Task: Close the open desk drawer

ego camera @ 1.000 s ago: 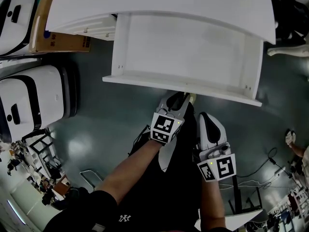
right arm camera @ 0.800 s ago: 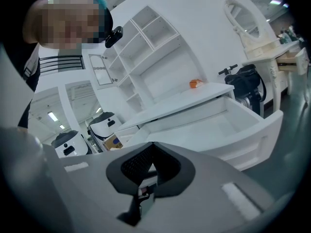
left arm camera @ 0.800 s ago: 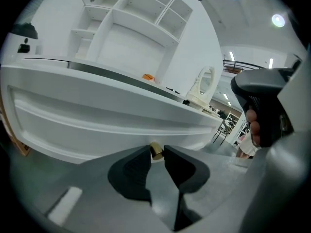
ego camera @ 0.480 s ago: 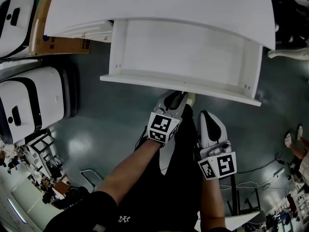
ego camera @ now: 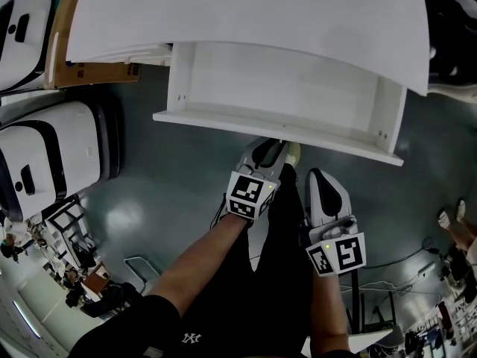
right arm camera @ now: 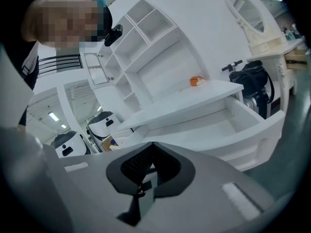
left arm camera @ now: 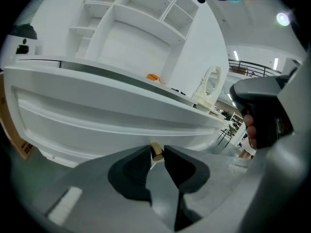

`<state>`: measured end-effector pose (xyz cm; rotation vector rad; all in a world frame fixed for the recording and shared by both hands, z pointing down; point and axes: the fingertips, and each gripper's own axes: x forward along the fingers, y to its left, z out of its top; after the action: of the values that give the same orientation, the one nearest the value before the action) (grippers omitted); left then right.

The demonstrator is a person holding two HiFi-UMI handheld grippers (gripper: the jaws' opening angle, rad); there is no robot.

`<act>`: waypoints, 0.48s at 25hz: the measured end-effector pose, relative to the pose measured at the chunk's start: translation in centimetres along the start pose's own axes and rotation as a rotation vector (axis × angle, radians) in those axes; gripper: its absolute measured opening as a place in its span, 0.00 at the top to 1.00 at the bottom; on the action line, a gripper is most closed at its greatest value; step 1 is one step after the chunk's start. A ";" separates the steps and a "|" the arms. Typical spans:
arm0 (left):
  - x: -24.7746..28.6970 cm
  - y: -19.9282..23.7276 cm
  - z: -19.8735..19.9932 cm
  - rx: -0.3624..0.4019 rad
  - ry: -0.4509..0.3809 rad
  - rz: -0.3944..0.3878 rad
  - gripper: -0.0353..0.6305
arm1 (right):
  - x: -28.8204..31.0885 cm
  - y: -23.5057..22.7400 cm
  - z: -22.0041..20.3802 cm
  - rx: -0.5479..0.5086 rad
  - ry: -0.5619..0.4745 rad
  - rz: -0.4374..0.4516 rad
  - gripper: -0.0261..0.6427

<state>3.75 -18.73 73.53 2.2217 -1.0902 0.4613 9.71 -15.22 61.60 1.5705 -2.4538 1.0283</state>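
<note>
one brass knob pinched in left claw, drawer open

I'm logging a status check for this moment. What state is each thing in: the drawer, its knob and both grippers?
White desk drawer: pulled out and open, the part in view empty.
Small brass drawer knob: clamped between the left gripper's jaws.
Left gripper: shut on the knob.
Right gripper: shut, holding nothing, apart from the drawer.
</note>
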 end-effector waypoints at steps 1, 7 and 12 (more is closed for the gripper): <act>0.2 0.1 0.1 -0.001 0.002 0.001 0.82 | 0.2 -0.1 0.2 0.000 0.001 0.000 0.93; 1.4 0.7 0.9 0.010 0.008 0.007 0.82 | 1.0 -1.2 1.1 0.011 0.010 -0.003 0.93; 2.9 1.4 2.8 0.009 0.000 0.015 0.82 | 1.9 -2.2 2.3 0.023 0.011 -0.003 0.93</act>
<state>4.48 -22.88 73.52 2.2230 -1.1071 0.4736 11.29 -18.60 61.69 1.5700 -2.4406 1.0655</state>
